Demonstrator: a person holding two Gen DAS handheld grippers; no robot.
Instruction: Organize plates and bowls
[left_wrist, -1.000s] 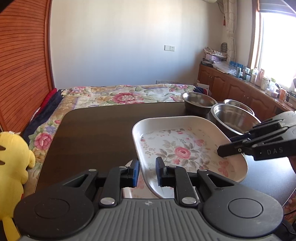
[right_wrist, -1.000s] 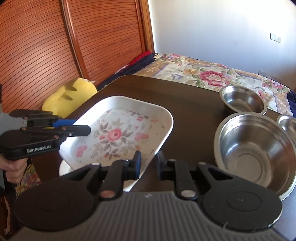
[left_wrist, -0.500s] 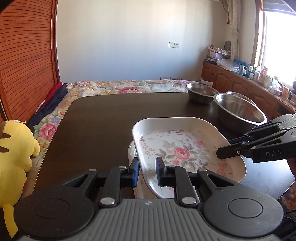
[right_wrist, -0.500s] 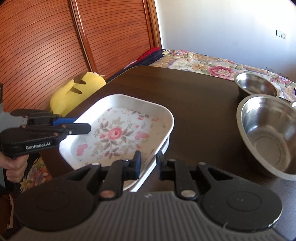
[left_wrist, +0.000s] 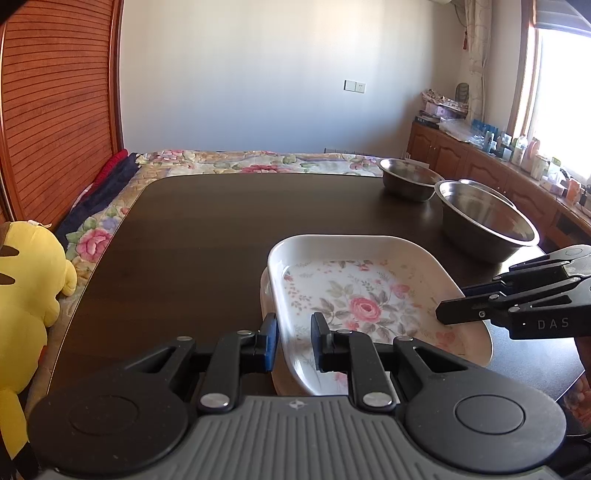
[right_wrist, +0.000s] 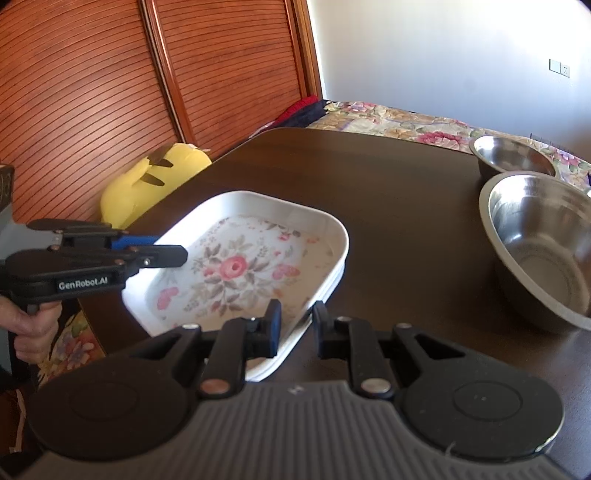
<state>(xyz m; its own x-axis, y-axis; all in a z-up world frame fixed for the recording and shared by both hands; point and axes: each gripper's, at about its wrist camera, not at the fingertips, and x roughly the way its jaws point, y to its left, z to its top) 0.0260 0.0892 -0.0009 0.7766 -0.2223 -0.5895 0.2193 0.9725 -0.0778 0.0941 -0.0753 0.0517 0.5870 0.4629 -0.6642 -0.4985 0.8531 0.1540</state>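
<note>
**Inspector:** What has changed?

**Assessor:** The floral tray (left_wrist: 373, 295), carried a second ago above the lower tray (right_wrist: 291, 354), has come down and now sits nested on it at the near edge of the table (left_wrist: 207, 240).

**Inspector:** Grips?

**Assessor:** The left gripper (left_wrist: 293, 341) is clamped on the tray's near-left rim; the right gripper (right_wrist: 295, 330) is clamped on its near-right rim.

**Inspector:** Finding?

**Assessor:** The trays look stacked, so letting go is probably next. The three steel bowls (right_wrist: 543, 243) at far right are unstacked.

A lower plate (left_wrist: 266, 295) lies mostly hidden beneath the floral plate (left_wrist: 369, 295).
</note>
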